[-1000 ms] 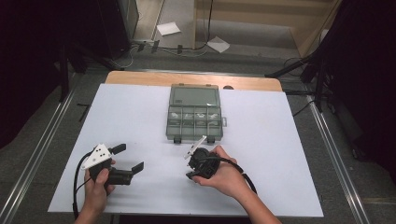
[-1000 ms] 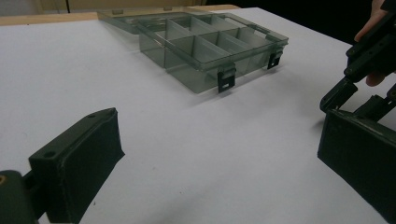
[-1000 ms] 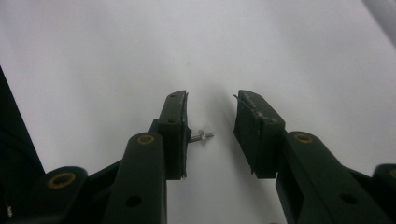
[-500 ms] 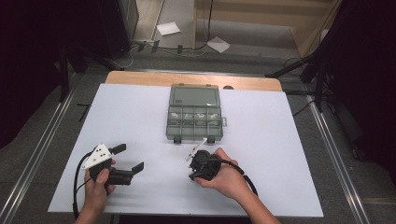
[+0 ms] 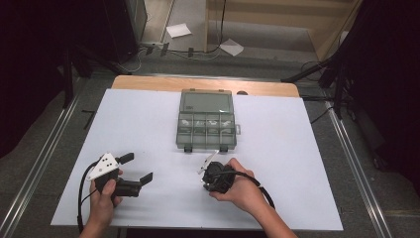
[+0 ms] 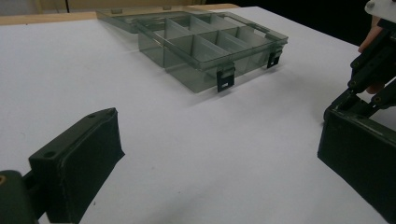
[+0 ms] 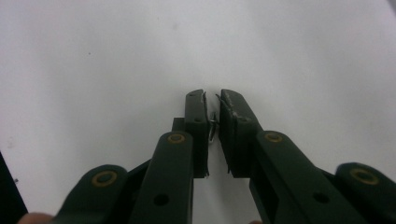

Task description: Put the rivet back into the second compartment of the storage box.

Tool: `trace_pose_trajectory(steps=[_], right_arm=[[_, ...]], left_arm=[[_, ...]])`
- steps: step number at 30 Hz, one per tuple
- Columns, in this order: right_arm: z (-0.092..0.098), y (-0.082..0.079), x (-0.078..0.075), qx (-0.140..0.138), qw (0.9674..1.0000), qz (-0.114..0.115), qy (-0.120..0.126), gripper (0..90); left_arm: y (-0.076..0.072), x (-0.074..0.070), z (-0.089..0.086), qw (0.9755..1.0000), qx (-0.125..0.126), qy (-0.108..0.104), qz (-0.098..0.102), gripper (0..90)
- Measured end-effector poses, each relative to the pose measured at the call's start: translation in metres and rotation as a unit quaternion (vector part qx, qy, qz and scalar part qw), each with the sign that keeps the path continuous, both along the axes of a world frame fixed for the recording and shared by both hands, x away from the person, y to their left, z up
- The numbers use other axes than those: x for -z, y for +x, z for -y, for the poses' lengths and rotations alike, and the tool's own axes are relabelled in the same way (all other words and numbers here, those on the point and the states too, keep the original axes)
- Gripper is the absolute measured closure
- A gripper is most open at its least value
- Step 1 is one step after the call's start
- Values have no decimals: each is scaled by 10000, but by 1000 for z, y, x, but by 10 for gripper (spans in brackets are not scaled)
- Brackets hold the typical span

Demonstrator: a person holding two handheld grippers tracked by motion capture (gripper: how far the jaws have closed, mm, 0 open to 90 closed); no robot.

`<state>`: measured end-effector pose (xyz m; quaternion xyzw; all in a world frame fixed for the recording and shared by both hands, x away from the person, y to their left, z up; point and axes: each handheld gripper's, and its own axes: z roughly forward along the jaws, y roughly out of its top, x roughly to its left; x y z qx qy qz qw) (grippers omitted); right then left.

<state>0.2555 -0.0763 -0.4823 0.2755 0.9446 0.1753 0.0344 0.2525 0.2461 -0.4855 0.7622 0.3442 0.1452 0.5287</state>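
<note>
My right gripper (image 7: pixel 212 95) points down at the white table sheet (image 5: pixel 277 148), in front of the organiser box. Its jaws have just been closing and stand almost together on a small metal piece (image 7: pixel 213 128) between the pads. In the high view a hand wraps this gripper (image 5: pixel 208 181), hiding the tips. My left gripper (image 5: pixel 137 167) rests at the front left, open and empty, its jaws (image 6: pixel 219 163) spread wide and aimed toward the box. The grey see-through organiser box (image 5: pixel 206 130) (image 6: pixel 210 46) lies open with its lid folded back; small pale pieces sit in its compartments.
The white sheet covers most of a wooden table (image 5: pixel 148 83). Metal rails (image 5: pixel 354 163) run along both sides on the floor. Cables and papers (image 5: pixel 178 30) lie beyond the far edge. The other hand's gripper (image 6: pixel 373 70) stands at the right of the left gripper view.
Both hands have stayed where they were. The box has not moved.
</note>
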Motion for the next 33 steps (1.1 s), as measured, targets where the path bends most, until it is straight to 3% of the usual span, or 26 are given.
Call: trace_pose_trajectory(steps=[8, 33], right_arm=[[3, 4, -1, 17, 9997, -141, 186, 845], [4, 23, -28, 42, 9994, -48, 337, 846]], left_arm=[[0, 0, -1, 10000, 8, -5, 9, 0], [0, -1, -2, 10000, -9, -24, 22, 0]])
